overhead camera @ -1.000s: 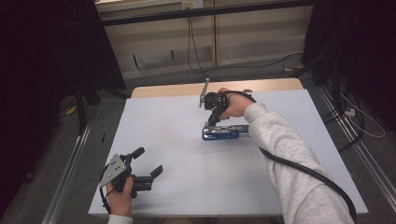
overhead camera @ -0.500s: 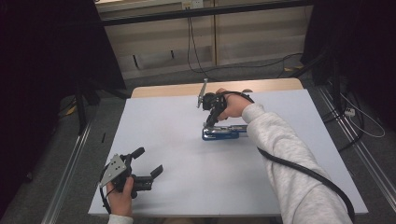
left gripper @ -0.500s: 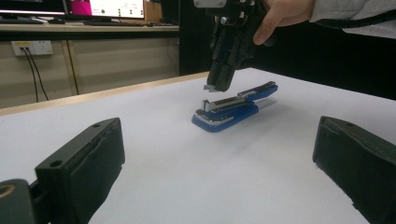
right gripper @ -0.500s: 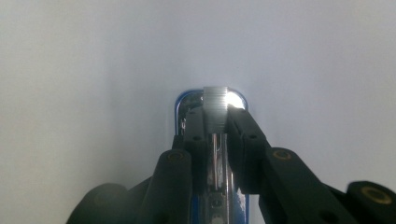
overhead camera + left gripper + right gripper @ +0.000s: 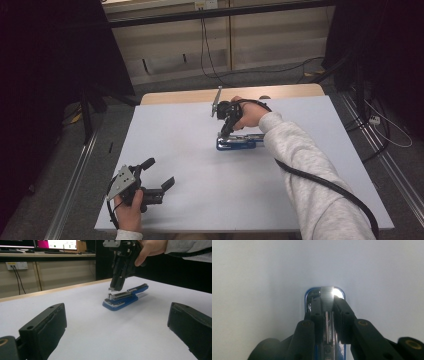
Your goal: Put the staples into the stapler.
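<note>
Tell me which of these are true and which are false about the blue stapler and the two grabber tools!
1. The stapler lies on the white table. True.
2. The right gripper is above the stapler, pinching a strip of staples. True.
3. The left gripper is holding the stapler. False: it sits open near the table's front edge, far from the stapler, with nothing between its jaws.
4. The stapler is red. False: it is blue with shiny metal inside.
5. The stapler's top is folded shut. False: it is swung open.
</note>
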Available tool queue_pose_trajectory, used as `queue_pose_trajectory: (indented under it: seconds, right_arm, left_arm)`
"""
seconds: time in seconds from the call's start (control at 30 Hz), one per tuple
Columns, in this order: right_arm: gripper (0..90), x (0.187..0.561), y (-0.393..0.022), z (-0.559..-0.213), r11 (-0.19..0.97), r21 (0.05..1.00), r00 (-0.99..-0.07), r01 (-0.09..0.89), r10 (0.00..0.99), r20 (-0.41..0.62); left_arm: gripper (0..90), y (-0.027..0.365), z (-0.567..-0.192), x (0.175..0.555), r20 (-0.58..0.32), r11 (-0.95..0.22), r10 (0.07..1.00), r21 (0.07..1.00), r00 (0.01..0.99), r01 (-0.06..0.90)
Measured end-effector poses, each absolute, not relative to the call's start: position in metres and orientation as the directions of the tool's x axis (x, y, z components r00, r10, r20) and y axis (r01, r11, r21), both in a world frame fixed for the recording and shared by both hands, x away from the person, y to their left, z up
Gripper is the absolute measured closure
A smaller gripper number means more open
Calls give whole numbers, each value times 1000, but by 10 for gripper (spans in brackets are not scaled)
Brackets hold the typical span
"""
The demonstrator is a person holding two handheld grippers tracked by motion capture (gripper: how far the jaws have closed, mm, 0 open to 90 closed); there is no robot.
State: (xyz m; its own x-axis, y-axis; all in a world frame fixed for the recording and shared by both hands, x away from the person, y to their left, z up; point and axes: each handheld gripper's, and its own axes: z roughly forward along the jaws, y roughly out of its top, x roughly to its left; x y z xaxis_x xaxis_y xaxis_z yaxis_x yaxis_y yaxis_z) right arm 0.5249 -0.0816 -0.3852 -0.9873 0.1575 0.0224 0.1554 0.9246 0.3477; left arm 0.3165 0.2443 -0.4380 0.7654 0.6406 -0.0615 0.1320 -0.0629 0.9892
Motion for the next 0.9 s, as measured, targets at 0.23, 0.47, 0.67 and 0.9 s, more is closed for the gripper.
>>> queue_pose_trajectory:
  seconds: [0.23, 0.47, 0.67, 0.9]
  right_arm:
    - [783, 526, -82, -389, 926, 344, -987, 157, 157, 27]
    - [783, 526, -84, -391, 929, 338, -988, 150, 153, 18]
    - [783, 526, -84, -393, 930, 333, -987, 158, 159, 22]
    - [782, 527, -84, -395, 931, 333, -988, 148, 151, 19]
  left_arm:
    - [22, 244, -438, 316, -67, -57, 641, 989, 765, 135]
    - [21, 244, -438, 316, -56, -65, 640, 990, 766, 126]
    - [21, 243, -438, 316, -66, -59, 641, 989, 765, 134]
    - [21, 244, -438, 317, -42, -82, 640, 989, 767, 123]
